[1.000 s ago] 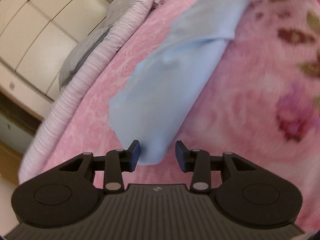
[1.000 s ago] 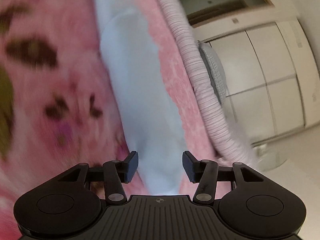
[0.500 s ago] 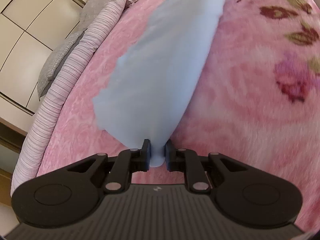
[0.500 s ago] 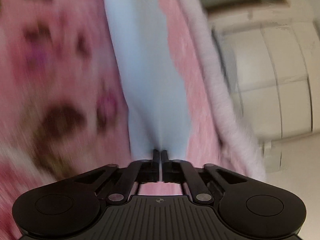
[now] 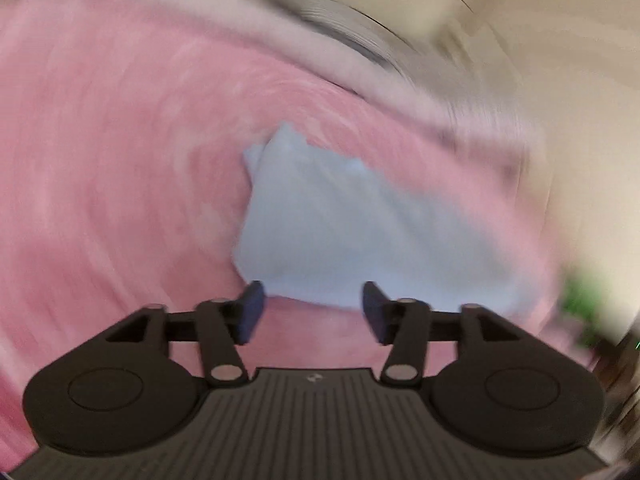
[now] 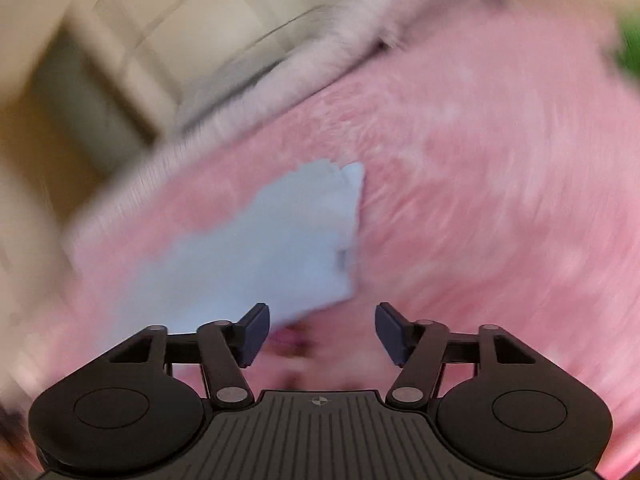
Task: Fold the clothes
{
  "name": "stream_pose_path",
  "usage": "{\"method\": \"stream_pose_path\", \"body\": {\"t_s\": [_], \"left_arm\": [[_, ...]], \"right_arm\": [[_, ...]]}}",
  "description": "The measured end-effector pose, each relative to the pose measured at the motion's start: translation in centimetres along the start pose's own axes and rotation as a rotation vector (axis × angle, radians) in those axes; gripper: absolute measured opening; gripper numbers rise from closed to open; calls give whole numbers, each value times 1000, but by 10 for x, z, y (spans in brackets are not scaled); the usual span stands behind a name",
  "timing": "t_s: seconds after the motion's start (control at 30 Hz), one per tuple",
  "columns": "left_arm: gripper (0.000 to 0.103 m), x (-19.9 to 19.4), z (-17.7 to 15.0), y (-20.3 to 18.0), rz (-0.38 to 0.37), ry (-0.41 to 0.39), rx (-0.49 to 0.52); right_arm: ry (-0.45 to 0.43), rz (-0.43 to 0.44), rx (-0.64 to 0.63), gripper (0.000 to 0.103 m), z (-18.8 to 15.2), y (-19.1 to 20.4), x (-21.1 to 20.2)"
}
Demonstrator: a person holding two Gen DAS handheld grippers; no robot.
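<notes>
A light blue garment point(image 5: 340, 224) lies folded into a compact shape on the pink fleece blanket point(image 5: 120, 160). In the left wrist view my left gripper point(image 5: 312, 312) is open, its fingertips just short of the garment's near edge, nothing between them. In the right wrist view the same blue garment point(image 6: 272, 248) lies ahead and to the left on the pink blanket point(image 6: 500, 200). My right gripper point(image 6: 322, 332) is open and empty, with its left fingertip near the garment's near corner. Both views are heavily motion-blurred.
A striped pale pink bed edge point(image 5: 360, 52) runs behind the garment, with cream cabinet doors point(image 6: 168, 32) beyond it. Something green point(image 5: 580, 300) shows at the right edge of the left wrist view. Pink blanket extends wide to the sides.
Both grippers were shut on the ends of the stretched-out blue garment half a second ago; now both are open and the garment lies folded over in a shorter shape. Both cameras have swung sharply.
</notes>
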State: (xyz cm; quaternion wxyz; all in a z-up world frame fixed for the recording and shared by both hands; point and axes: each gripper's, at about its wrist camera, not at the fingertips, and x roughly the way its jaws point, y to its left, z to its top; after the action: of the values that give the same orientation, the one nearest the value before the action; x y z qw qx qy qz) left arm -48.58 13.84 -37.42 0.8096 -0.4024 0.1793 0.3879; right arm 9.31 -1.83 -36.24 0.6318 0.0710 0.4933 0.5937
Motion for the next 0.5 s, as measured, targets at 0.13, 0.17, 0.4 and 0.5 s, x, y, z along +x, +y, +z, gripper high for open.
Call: {"method": "stream_pose_path", "body": {"t_s": [0.13,0.17,0.4,0.5], "left_arm": [[53,22,-5,11,-20,-34,-223],[54,28,-6,13,-25,-42,-278],[31,64,-11,28,-40,-100,-587],[11,70,-6,26,1,-106,-511]], "right_arm": [[10,38,267,67,9,-10,27],[16,41,312,67,9,-12,32],[-65,-18,329,66,26,-10,67],[-84,-108,301,20,16,-8,65]]}}
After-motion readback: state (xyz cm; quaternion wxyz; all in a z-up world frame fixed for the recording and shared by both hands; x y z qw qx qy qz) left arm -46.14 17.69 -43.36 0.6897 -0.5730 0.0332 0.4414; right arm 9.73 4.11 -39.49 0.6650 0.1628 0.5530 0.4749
